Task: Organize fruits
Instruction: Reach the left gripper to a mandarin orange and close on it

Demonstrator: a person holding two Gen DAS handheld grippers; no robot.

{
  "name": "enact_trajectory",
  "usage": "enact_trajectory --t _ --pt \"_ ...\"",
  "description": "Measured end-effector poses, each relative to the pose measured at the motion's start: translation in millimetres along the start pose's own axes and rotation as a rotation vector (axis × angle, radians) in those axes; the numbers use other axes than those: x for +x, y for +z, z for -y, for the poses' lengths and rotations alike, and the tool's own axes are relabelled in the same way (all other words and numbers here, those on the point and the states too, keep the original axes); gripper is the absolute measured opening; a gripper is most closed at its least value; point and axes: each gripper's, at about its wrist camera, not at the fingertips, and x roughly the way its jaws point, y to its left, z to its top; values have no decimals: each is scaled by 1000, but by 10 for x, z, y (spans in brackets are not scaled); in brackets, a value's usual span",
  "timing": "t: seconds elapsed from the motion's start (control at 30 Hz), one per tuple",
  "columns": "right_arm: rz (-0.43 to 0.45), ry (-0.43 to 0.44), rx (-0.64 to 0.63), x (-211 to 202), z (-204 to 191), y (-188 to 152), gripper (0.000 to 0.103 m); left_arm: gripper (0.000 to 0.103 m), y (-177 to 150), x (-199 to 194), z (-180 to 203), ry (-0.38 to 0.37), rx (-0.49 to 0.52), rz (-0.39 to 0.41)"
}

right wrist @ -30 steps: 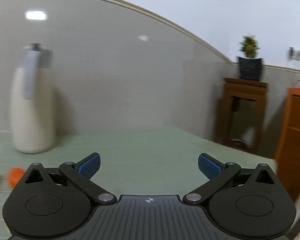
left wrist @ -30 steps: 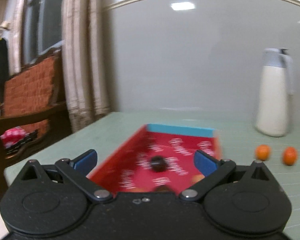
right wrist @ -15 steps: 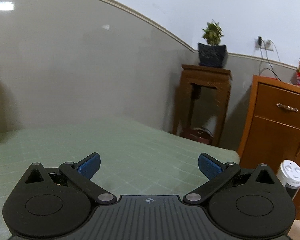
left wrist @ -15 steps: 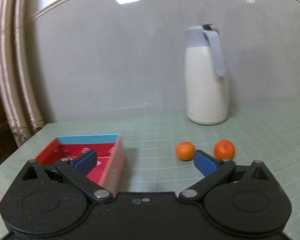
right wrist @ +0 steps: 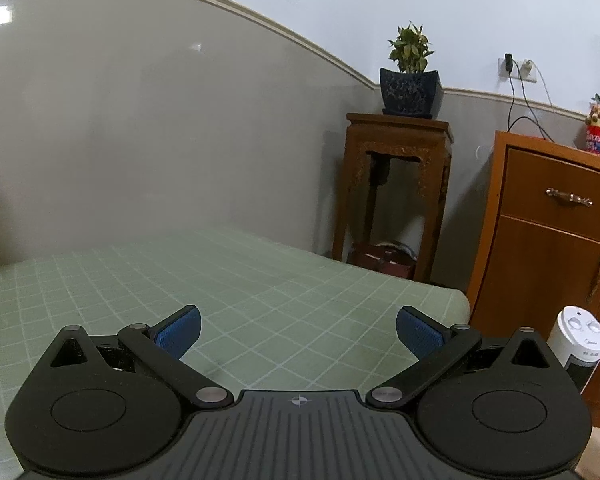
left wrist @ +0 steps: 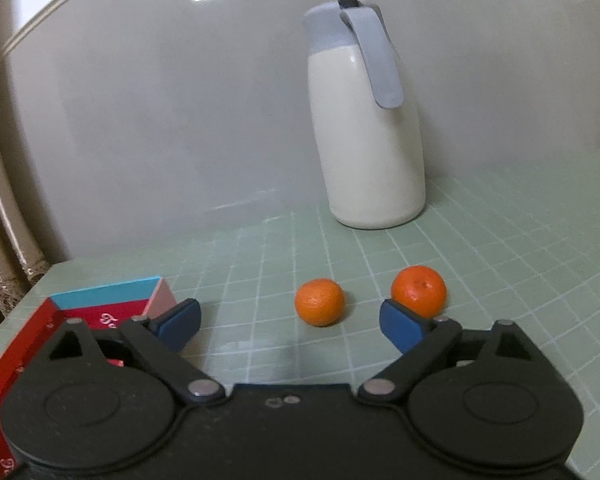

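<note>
The left hand-held gripper (left wrist: 290, 322) hangs low over the green gridded bench (left wrist: 500, 264), its jaws wide but closing with nothing between them; one orange (left wrist: 319, 302) lies just ahead of the gap and a second orange (left wrist: 419, 290) sits right behind the right blue pad (left wrist: 400, 326). A red box (left wrist: 28, 344) with a blue end wall lies at the left, and a cream jug (left wrist: 370, 152) stands behind the fruit. The right hand-held gripper (right wrist: 298, 330) is wide open and empty over bare bench.

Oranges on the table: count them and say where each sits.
2. One orange lies ahead of the left claw; the other orange sits right of it, behind the claw's right finger. The box may hide more.
</note>
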Motion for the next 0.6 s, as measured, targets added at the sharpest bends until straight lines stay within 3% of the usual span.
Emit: enact_trajectory --t 0.13,0.47,0.6 --pt "2 2 2 -5 0 0 103 80 14 137 19 -23 8 -20" --pt "9 -9 8 -28 -12 -16 103 71 66 483 30 -63 0 -72" --pt "2 -3 13 -29 -29 -15 103 61 82 611 20 -71 -5 -99"
